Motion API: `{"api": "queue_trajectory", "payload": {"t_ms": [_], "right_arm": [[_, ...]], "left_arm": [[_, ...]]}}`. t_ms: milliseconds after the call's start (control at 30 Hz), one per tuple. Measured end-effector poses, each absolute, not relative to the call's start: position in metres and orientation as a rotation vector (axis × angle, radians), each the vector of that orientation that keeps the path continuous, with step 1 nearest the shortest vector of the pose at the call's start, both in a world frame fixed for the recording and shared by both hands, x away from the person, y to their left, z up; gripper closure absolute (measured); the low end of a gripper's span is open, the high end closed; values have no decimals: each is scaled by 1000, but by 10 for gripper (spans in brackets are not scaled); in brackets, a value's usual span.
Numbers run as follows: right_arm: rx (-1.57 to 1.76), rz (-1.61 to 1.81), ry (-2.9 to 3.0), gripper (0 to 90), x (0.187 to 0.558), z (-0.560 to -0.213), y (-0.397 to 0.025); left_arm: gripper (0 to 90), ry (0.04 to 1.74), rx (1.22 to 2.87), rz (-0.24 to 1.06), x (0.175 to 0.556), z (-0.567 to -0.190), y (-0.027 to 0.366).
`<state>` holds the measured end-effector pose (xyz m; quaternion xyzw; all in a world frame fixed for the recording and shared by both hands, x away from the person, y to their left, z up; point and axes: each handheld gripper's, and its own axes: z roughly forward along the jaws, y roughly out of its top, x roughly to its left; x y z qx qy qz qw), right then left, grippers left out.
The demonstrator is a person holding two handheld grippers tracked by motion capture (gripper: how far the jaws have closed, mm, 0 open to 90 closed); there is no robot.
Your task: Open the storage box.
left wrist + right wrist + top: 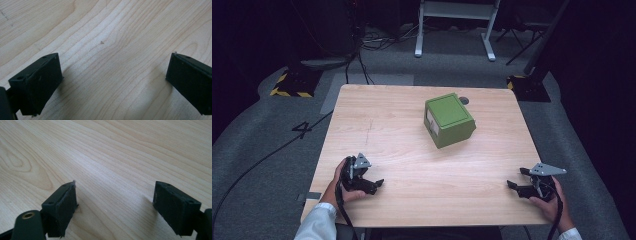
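1. Nothing has been handled so far, by the look of it: the green box [449,120] sits alone on the wooden table [377,120], ahead of both tongs and well apart from each, a little nearer the right one
2. The left gripper [376,184] rests low at the near left part of the table, held in the person's left hand [343,181]; in the left gripper view its jaws stand wide apart with bare wood grain between them, so it is released and grasps nothing
3. The right gripper [512,186] rests at the near right edge in the right hand [551,200]; in the right gripper view its jaws are likewise spread over bare table, released and empty
4. What is left, as I judge it, is all the work: bringing one or both tongs forward to the box, closing on it, and whatever is meant to be done with it
5. Hard to make out: the pale patch on the box's left face may be a label or a window, too small to tell; whether the recessed top panel is a lid that opens cannot be told
6. A small dark round spot [464,100] lies just beyond the box on the table; its nature is unclear
7. The box's far sides are hidden, and the person's forearms are cut off at the bottom edge of the high view
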<state>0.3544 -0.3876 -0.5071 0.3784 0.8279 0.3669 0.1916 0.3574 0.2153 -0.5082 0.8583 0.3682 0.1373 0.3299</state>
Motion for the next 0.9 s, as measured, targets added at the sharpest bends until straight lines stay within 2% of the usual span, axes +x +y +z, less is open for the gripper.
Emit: {"api": "queue_trajectory", "payload": {"t_ms": [167, 533, 900], "right_arm": [[1084, 1026, 2321, 167, 356, -507, -388], [1146, 1039, 2285, 207, 367, -503, -392], [1114, 1062, 2235, 246, 419, -465, -381]], "left_arm": [[5, 936, 2253, 350, 358, -508, 217], [5, 926, 2256, 341, 358, -508, 218], [5, 921, 2258, 343, 358, -508, 218]]}}
